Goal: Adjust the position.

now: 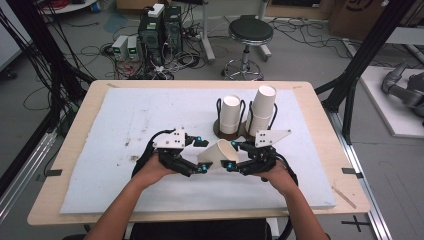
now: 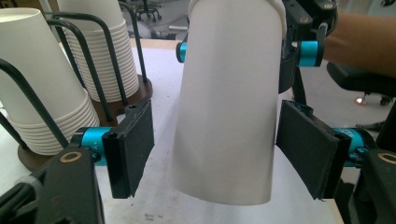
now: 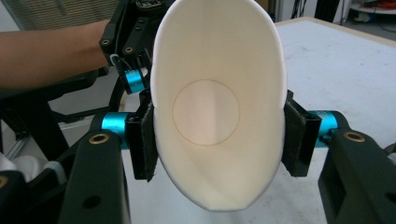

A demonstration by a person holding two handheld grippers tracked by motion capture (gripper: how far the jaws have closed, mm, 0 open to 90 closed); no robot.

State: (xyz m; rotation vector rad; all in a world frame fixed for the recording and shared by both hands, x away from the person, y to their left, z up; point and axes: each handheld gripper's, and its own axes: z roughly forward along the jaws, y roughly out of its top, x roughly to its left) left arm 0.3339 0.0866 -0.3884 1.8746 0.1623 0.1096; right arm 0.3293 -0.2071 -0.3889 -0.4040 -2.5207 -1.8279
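A white paper cup (image 1: 218,151) lies on its side in the air between both grippers, just above the white mat (image 1: 125,150). My right gripper (image 1: 231,156) is shut on its rim end; in the right gripper view the pads (image 3: 145,140) squeeze the cup's mouth (image 3: 212,107) into an oval. My left gripper (image 1: 202,155) stands open around the cup's bottom end. In the left gripper view the cup wall (image 2: 229,102) hangs between the pads, with a gap beside the left pad (image 2: 135,144).
Two stacks of white paper cups (image 1: 231,114) (image 1: 262,107) stand upside down in black wire holders on round wooden bases (image 1: 222,134) behind the grippers. The wooden table edge (image 1: 345,150) runs at the right. A stool (image 1: 250,32) and computers stand on the floor beyond.
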